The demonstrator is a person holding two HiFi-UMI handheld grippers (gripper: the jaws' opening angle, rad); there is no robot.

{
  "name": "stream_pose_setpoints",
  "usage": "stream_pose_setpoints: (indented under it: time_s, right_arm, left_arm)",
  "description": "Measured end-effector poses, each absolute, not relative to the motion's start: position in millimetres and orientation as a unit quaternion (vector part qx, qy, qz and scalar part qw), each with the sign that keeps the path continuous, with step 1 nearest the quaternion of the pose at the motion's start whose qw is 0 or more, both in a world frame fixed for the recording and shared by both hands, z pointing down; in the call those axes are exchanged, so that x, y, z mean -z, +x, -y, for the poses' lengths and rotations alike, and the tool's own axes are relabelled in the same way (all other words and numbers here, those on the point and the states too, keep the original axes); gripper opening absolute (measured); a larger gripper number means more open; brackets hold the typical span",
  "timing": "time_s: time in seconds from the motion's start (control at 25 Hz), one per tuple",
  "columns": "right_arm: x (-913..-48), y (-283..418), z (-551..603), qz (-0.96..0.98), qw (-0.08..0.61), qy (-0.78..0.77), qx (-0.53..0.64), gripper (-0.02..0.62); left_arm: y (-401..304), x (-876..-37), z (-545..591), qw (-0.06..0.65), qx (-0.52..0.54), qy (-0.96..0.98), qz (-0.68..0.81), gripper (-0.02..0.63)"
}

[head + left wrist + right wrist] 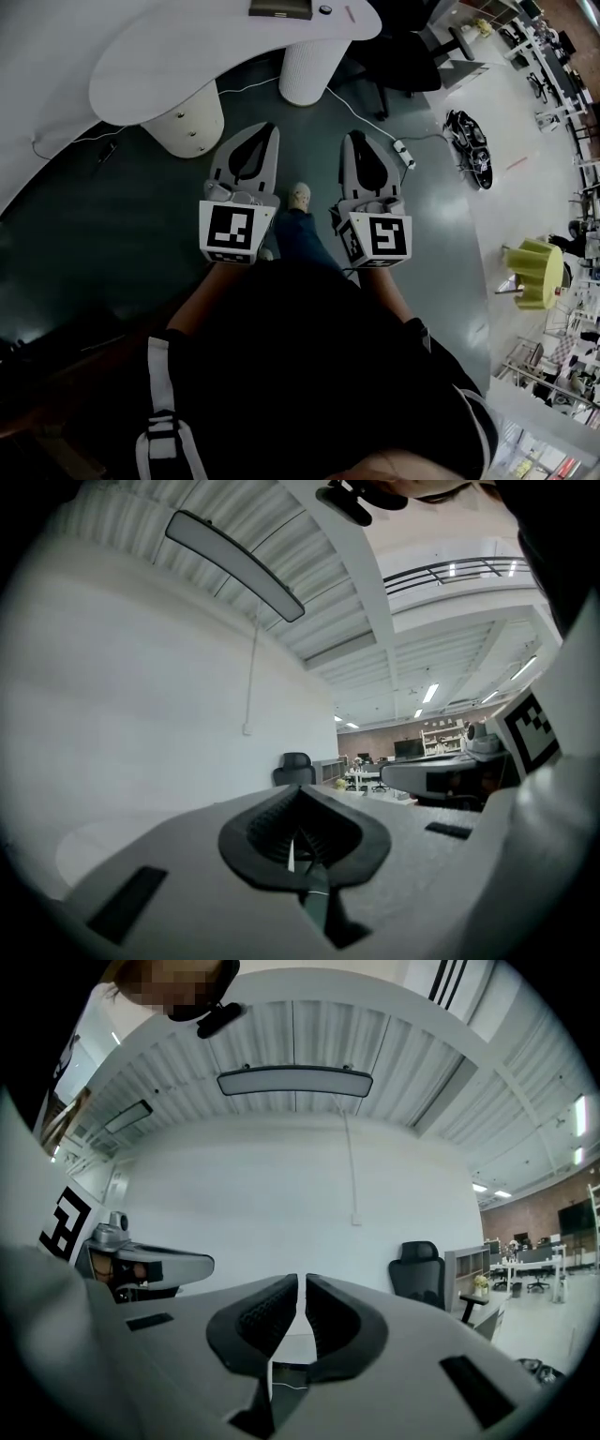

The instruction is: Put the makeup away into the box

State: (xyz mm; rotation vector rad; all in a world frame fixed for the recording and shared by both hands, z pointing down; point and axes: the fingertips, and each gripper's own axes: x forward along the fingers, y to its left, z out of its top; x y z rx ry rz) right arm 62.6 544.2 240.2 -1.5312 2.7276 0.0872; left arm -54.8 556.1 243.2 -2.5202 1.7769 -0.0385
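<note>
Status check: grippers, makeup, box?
Left hand-held gripper shut, empty. Right hand-held gripper shut, empty. Makeup and box not in view. White table ahead, untouched.

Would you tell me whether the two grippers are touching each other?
Apart. The head view shows the left gripper and right gripper side by side, with floor and a shoe between them.

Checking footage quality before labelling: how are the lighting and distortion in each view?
Head view: dim, dark floor, edges bent by the lens. Left gripper view: black corners, bright wall, near jaws soft. Right gripper view: same fisheye curve, chair clear, no glare.
</note>
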Motion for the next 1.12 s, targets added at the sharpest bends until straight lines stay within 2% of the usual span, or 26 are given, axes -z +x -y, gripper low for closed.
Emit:
stream_pose_setpoints:
  time_s: [0.12, 0.4, 1.12]
  right_arm:
    - [-254.2, 55.5, -510.7, -0.880, -0.004, -0.475, -0.022, 0.031]
    - [-260.9, 59.8, -424.0, -0.889, -0.020, -0.458, -0.016, 0.086]
    - [-278.8, 107.0, -263.6, -0.906, -0.036, -0.421, -0.015, 0.114]
  left_arm:
    - [-60.6, -252.4, -525.8, 0.019, 0.012, -0.812, -0.583, 0.008]
    - [-50.9, -254.9, -443.6, 0.005, 0.013, -0.810, -0.586, 0.008]
    - [-7.8, -261.4, -289.1, -0.005, 0.026, -0.786, -0.618, 0.008]
